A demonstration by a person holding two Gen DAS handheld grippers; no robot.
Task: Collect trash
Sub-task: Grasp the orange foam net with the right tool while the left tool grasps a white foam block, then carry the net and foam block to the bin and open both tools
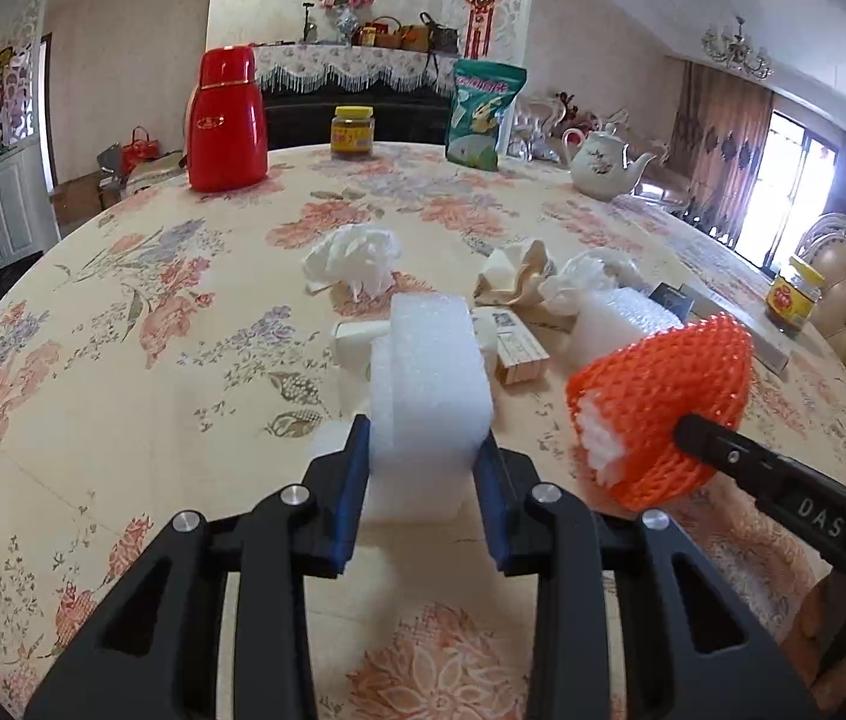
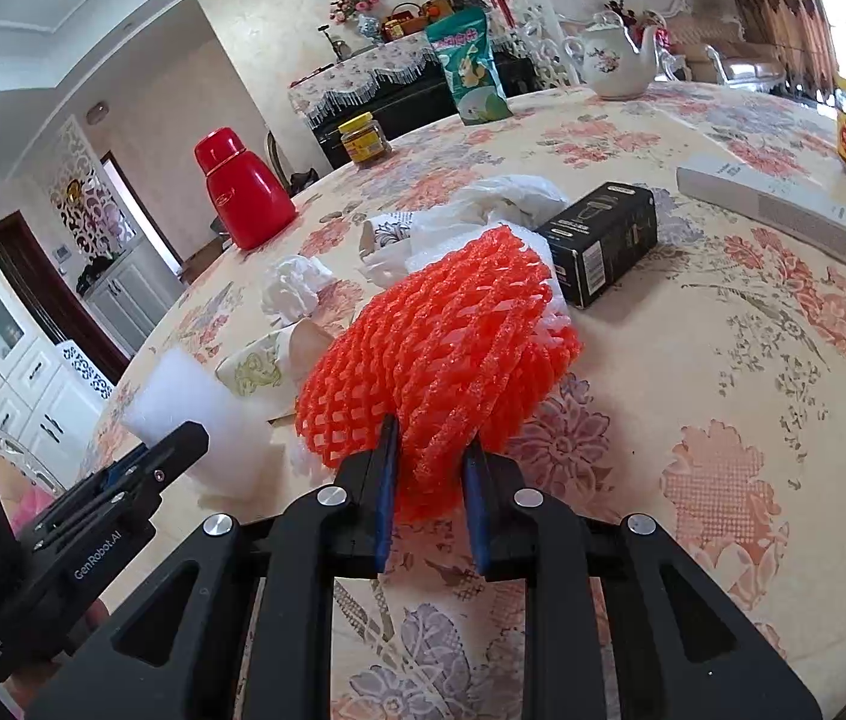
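My left gripper [image 1: 426,447] is shut on a white foam block [image 1: 428,384] and holds it over the floral tablecloth. My right gripper [image 2: 430,447] is shut on an orange foam fruit net [image 2: 441,354], which also shows in the left wrist view [image 1: 663,408] to the right of the foam block. More trash lies behind: a crumpled white tissue [image 1: 354,261], crumpled beige paper [image 1: 513,279], bubble wrap [image 1: 621,318], a small carton [image 1: 516,348], a black box [image 2: 603,240] and a long white box [image 2: 771,204].
A red thermos [image 1: 225,120], a yellow-lidded jar [image 1: 353,131], a green snack bag [image 1: 483,114] and a white teapot [image 1: 603,162] stand along the far side of the round table [image 1: 123,312]. Another jar [image 1: 795,297] stands at the right edge by a chair.
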